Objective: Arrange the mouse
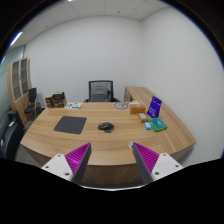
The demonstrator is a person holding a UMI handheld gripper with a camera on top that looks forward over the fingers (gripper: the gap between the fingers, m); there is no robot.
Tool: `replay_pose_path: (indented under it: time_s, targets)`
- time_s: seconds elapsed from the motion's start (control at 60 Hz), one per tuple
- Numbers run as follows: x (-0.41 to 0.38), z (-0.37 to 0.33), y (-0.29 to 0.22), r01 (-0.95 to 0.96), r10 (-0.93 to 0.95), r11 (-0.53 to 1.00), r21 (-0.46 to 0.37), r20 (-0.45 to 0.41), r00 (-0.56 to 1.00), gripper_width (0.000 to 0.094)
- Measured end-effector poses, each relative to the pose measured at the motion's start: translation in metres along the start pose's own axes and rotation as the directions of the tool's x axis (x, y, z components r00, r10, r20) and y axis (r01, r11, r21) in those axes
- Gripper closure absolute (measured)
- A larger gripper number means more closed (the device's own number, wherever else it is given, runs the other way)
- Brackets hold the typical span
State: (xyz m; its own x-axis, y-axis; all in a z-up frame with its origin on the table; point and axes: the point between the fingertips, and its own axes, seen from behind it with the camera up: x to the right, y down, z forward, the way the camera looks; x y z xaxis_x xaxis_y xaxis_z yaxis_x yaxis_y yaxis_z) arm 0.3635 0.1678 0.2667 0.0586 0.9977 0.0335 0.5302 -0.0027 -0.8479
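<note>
Office, small private room. Big curved wood-finish table (pixel 100 140) fills most of it, w/ black mesh swivel chair (pixel 101 90) behind it against plain white walls. On table: dark mouse mat (pixel 70 124), computer mouse (pixel 105 127), open laptop (pixel 154 105) w/ lit screen at the far side, some small boxes/stationery near it. Wooden shelving/cabinet unit (pixel 20 80) along one wall, stacked items on a low side surface beside it. White ceiling, even overhead lighting. Std desk-work setup, nothing domestic or workshop-like.
</note>
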Motion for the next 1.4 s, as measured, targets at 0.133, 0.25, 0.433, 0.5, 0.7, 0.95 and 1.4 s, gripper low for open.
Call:
replay_pose_path:
  time_s: [0.133,0.25,0.433,0.5,0.7,0.95,1.4]
  targets:
    - [0.0,0.009,-0.001,0.024,-0.024,1.0,0.012,0.011,1.0,0.0088]
    - [-0.002,0.024,-0.002,0.037,-0.038,0.999,0.024,0.033,0.999,0.0088]
    - [-0.002,0.065,0.0,0.058,-0.059,0.998,0.034,0.041,0.997,0.009]
    - [-0.004,0.084,0.001,0.057,-0.059,0.998,0.034,0.05,0.997,0.0089]
    - [-0.007,0.149,-0.003,0.081,-0.083,0.996,0.038,0.055,0.995,0.009]
    - [-0.016,0.238,0.001,0.077,-0.077,0.997,-0.005,0.052,0.996,0.0089]
    - [-0.022,0.354,0.028,0.11,-0.106,0.99,-0.084,0.053,0.993,0.0089]
